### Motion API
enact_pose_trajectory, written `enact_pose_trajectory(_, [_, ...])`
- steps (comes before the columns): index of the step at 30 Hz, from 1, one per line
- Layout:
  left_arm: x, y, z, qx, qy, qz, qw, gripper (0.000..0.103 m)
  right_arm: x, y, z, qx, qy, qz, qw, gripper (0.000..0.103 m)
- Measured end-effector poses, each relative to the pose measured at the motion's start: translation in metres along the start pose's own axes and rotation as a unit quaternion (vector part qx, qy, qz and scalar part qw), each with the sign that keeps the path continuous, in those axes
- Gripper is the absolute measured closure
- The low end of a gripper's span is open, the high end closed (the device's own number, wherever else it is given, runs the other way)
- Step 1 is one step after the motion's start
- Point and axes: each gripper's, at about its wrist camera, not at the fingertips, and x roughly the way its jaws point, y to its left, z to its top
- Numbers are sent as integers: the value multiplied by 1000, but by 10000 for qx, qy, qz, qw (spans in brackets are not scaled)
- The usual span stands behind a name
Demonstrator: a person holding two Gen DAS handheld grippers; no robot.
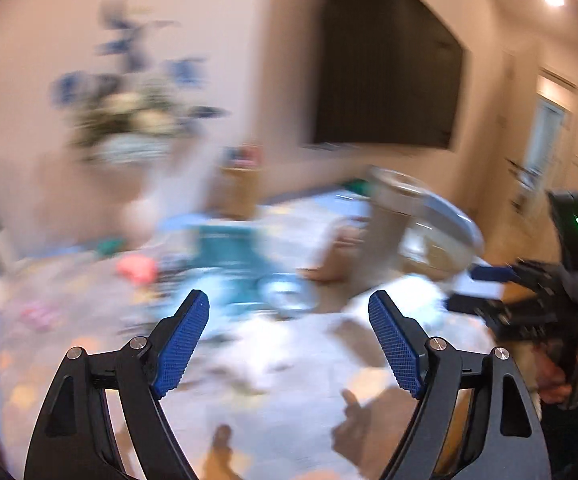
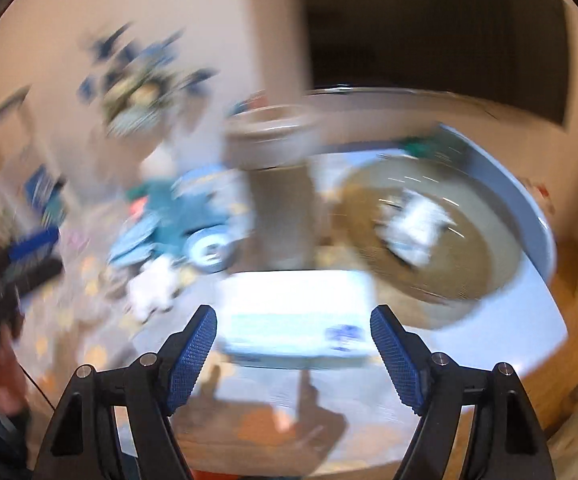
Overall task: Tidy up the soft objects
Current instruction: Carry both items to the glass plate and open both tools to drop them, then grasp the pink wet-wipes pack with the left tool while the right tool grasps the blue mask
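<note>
Both views are blurred by motion. My left gripper (image 1: 289, 312) is open and empty above a pale play mat (image 1: 273, 420). My right gripper (image 2: 293, 324) is open and empty just behind a white box (image 2: 297, 316) with blue print. A white soft toy (image 2: 151, 284) lies on the mat left of the box. Another white soft thing (image 2: 417, 224) lies inside a round grey basket (image 2: 529, 216). The right gripper also shows at the right edge of the left wrist view (image 1: 469, 288), apparently open.
A teal and blue ride-on toy (image 1: 233, 264) stands mid-floor, with a pink item (image 1: 137, 270) to its left. A grey cylindrical bin (image 2: 273, 168) stands by the basket. A dark TV (image 1: 389, 68) hangs on the wall. A flower arrangement (image 1: 129, 120) is at left.
</note>
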Motion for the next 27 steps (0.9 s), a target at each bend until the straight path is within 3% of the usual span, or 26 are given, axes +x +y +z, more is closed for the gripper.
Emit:
enact_pose_trajectory(4, [-26,78,-2,-500,-213,993,9936,22,18,69,14,-646,-62,295,9975,25])
enact_pose_trajectory(6, [-37,117,-2,-736,-251,1645,9833,22,28,103,19,-955,-98,398,9946,25])
enact_pose_trajectory(8, [-41,144,-4,-971,-242,1884,9770,22,40,130,23,-1142,-47,466,9923,25])
enact_pose_trajectory(15, [-43,231,-13,-2108,-220,2037,9558,22,87,184,34,-1066,394,896,9895,25])
enact_pose_trajectory(18, [-28,257,-10,-2404,-27,2432,9397,22,99,195,39,-1079,488,904,9888,25])
enact_pose_trajectory(24, [24,284,2,-2560,288,2301,9384,22,120,199,60,-838,608,964,9899,25])
enact_pose_trajectory(27, [53,302,-8,-2961,567,2075,9306,22,130,193,69,-645,603,897,9920,25])
